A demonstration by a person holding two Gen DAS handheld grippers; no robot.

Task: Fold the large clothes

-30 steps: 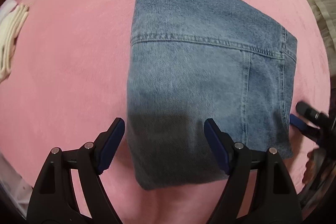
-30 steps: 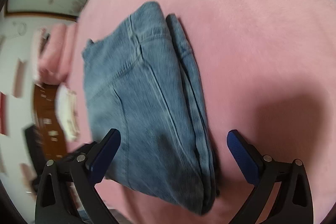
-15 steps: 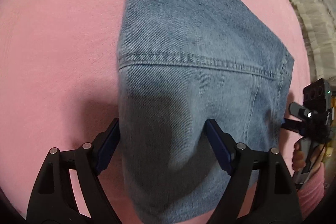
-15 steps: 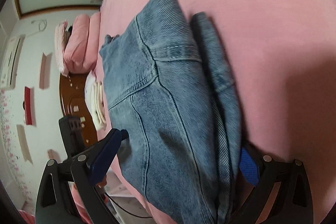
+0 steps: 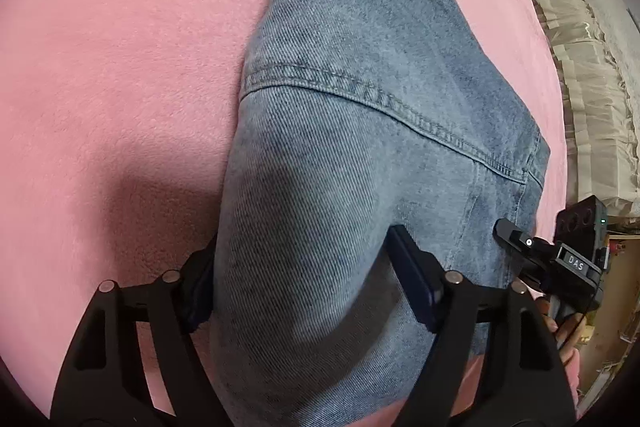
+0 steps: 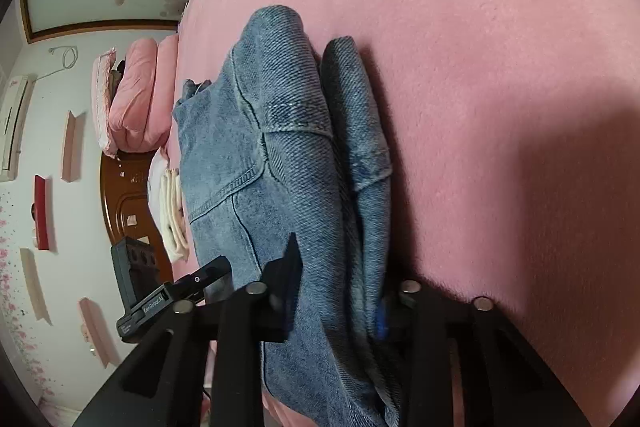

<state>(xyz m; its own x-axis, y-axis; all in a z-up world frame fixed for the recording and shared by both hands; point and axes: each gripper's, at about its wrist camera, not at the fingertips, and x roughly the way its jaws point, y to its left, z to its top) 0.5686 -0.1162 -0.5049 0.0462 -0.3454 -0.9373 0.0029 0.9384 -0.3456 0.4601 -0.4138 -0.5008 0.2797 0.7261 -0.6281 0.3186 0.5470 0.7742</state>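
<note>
Folded blue jeans lie on the pink bed cover. My left gripper points down over their near end. Its jaws are closing with a hump of denim between them: one finger sits at the jeans' left edge, the other rests on top. My right gripper is closing on the thick folded side edge of the jeans, and its pads squeeze the layers. The right gripper also shows at the jeans' right edge in the left wrist view, and the left gripper in the right wrist view.
Pink folded bedding and a stack of white cloths lie by a wooden headboard. Cream frilled fabric hangs beyond the bed's right side. The person's hand holds the right gripper.
The right jaws went from wide open to clamped on the jeans' folded edge. The left gripper dropped closer over the jeans' near end, with denim now bulging between its fingers.
</note>
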